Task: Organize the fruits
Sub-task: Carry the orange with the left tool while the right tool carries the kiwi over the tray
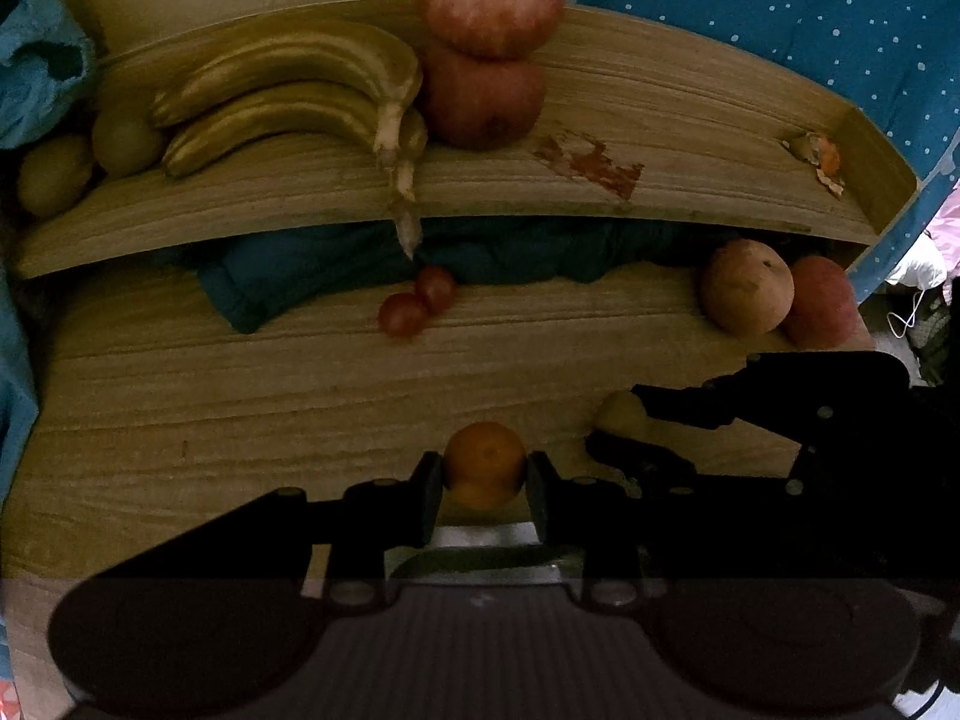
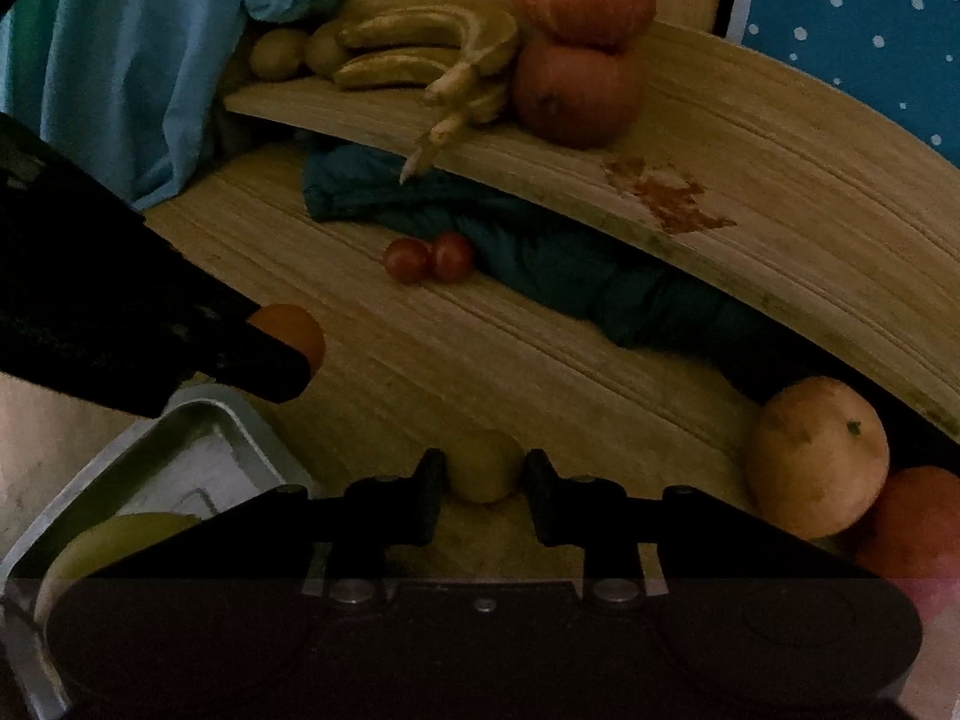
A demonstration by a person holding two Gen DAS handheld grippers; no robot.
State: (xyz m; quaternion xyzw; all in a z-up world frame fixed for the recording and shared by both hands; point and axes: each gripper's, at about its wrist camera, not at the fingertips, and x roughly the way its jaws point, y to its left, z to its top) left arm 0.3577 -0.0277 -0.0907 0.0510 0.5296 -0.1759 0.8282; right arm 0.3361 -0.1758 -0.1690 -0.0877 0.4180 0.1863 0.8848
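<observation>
Left wrist view: wooden table (image 1: 240,420) lying under a raised wooden shelf (image 1: 690,120) bearing bananas (image 1: 282,96) and two stacked apples (image 1: 486,54); no readable writing anywhere. Left gripper (image 1: 485,483) closing narrowly on an orange (image 1: 485,465), pads touching both sides. Two small tomatoes (image 1: 417,303) sitting near a dark cloth (image 1: 288,276).

Right wrist view: right gripper (image 2: 485,483) clamping a small yellow fruit (image 2: 483,465) just above the table. Metal tray (image 2: 180,456) lying at lower left, holding a greenish fruit (image 2: 114,540). Two more apples (image 2: 816,456) resting at right.
</observation>
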